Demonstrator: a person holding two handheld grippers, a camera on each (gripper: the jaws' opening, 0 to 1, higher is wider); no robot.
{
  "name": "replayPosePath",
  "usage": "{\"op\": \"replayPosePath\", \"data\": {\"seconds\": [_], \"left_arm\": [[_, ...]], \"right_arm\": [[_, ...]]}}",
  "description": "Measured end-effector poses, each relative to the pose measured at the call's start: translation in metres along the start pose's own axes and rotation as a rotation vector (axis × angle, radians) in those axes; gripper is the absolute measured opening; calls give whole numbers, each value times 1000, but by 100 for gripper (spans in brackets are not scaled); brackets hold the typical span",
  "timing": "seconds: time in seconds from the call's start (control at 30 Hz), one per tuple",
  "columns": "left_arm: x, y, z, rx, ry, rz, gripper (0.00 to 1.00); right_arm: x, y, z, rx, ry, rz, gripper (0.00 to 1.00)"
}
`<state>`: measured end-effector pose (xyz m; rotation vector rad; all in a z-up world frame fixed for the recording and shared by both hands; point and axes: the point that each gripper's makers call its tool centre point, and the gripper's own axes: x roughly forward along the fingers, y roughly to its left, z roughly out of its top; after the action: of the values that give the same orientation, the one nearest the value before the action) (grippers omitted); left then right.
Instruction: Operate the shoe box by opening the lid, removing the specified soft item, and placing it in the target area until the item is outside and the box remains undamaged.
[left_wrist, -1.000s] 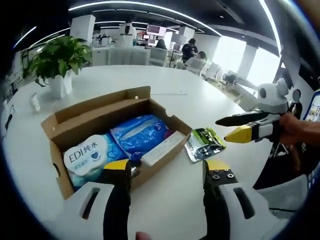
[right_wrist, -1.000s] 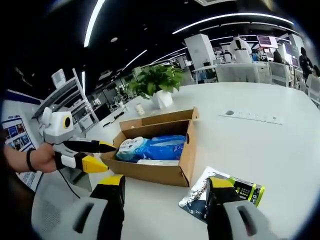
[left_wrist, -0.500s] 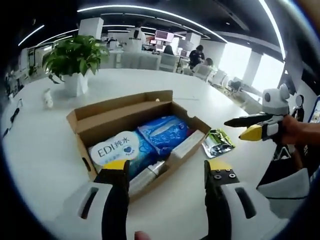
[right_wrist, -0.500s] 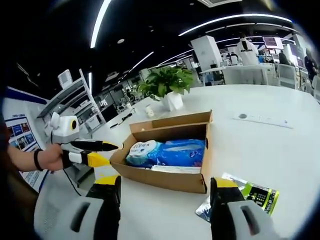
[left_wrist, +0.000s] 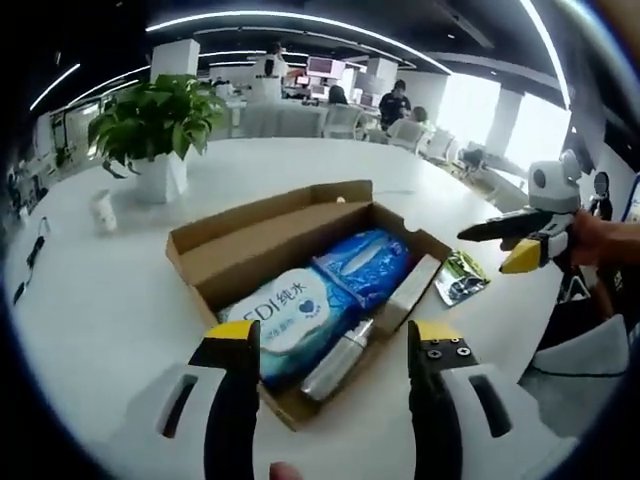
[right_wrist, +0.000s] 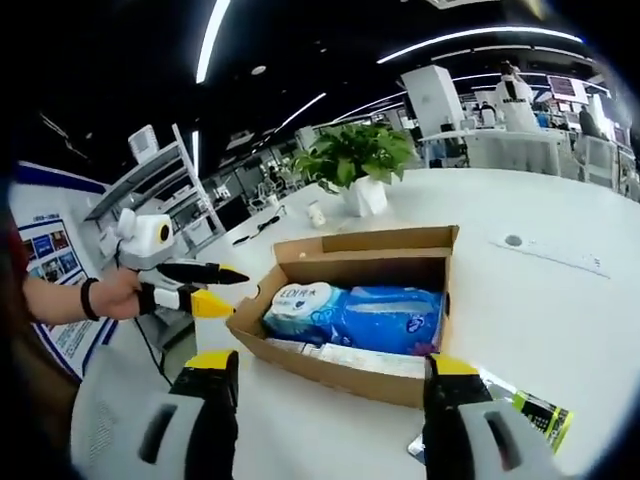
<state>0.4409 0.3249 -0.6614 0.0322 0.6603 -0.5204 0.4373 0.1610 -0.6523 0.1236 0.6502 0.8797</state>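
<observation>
A big round white table (left_wrist: 90, 300) holds everything. On it sits an open brown cardboard shoe box (left_wrist: 262, 240) with its lid folded back. In the right gripper view the same box (right_wrist: 330, 368) sits just past the jaws.

Inside the box lies a soft white and blue pack of wet wipes (left_wrist: 290, 318) next to a soft blue plastic pack (left_wrist: 365, 265). A shiny silver tube (left_wrist: 335, 362) and a flat white box (left_wrist: 418, 290) lie along the near side of the shoe box. The soft packs are inside the box, not out on the table.

A leafy green plant in a white pot (left_wrist: 155, 125) stands on the table behind the box. A small white bottle (left_wrist: 102, 210) stands near it. A shiny green and black packet (left_wrist: 460, 277) lies on the table beside the box.

The left gripper (left_wrist: 330, 345) has its black and yellow jaws spread wide, with nothing between them, just above the near edge of the box. The right gripper (right_wrist: 330, 375) also has its jaws spread apart and holds nothing.
</observation>
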Motion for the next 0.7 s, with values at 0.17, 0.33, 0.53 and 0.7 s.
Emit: {"op": "replayPosePath", "data": {"seconds": [0.17,0.33,0.53,0.7], "left_arm": [[5,8,0,83,46,-9,60],[10,15,3,130,73,-25,60],[17,23,6,203,119,-48,60],[21,27,6,230,145,-63,60]], "right_arm": [[19,5,10,-64,44,34,70],[38,9,21,-132,79,63,69],[59,19,28,-211,136,117,68],[76,23,30,-267,184,142,68]]}}
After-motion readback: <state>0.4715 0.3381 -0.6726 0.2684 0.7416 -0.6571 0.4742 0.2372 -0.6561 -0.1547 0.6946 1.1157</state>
